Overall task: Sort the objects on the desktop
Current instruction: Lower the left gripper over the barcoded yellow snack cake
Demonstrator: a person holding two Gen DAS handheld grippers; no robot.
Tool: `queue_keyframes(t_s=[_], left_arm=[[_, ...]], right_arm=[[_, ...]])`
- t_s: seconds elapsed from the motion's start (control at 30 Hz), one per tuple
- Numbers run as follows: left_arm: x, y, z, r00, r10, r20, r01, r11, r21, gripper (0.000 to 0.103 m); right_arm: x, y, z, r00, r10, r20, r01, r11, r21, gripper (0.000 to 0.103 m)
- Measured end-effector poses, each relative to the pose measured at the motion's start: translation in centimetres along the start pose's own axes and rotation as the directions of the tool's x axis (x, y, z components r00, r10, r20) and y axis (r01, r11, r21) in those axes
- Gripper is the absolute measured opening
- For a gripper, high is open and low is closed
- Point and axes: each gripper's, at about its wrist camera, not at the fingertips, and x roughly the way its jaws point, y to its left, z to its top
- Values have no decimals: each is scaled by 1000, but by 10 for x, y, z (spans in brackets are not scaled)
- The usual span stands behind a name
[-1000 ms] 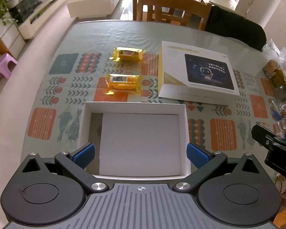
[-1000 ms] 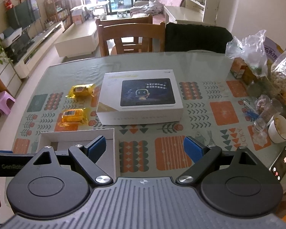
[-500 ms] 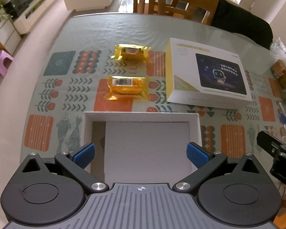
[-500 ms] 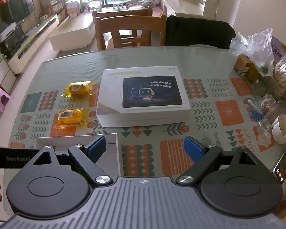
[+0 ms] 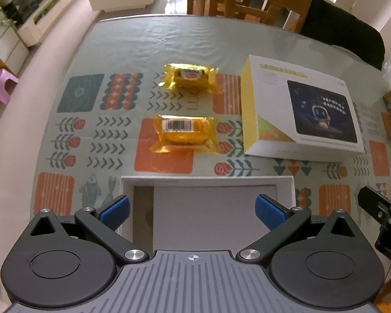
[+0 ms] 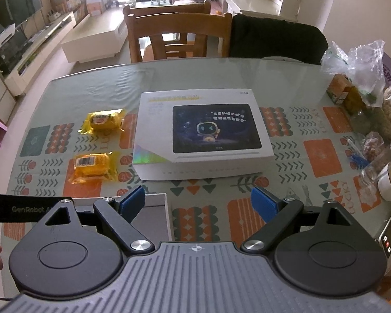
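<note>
While both grippers hang above the near edge, the oval dining table with its grey-green patterned cloth (image 6: 200,78) carries all the things of the task. Biggest of them is the closed white cardboard box printed with a dark picture of a small robot (image 6: 203,133), which lies flat in the middle; the light lines of Chinese writing on that picture are too small for me to read. Nearer to the camera stands the open shallow white box tray (image 5: 208,180), and in the part I can see it holds only a flat grey sheet, no packet. Beyond its far rim, apart from it, lies the yellow plastic snack packet with a barcode label (image 5: 185,135), and further away the second yellow snack packet with a round logo (image 5: 190,78), whose words I cannot read. So both packets are outside the tray, which fits sorting still to do or a tray already emptied. The left gripper (image 5: 193,211) has its blue pads wide apart and holds nothing; the right gripper (image 6: 198,203) is the same. On the left gripper's black body, seen from the right camera, I read "GenRobot".
</note>
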Motion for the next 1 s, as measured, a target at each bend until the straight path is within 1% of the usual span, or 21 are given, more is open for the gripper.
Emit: queue_keyframes(t_s=[0.27, 0.8, 1.0], left_arm=[[9, 1, 15, 1000, 2, 6, -2, 1000, -9, 103], [24, -2, 34, 1000, 6, 3, -6, 1000, 4, 103], [39, 2, 45, 1000, -3, -18, 3, 1000, -9, 103]], right_arm=[[12, 5, 8, 1000, -5, 0, 5, 1000, -7, 103], [37, 15, 24, 1000, -16, 1, 16, 1000, -21, 103], [46, 20, 30, 1000, -20, 2, 20, 999, -26, 103]])
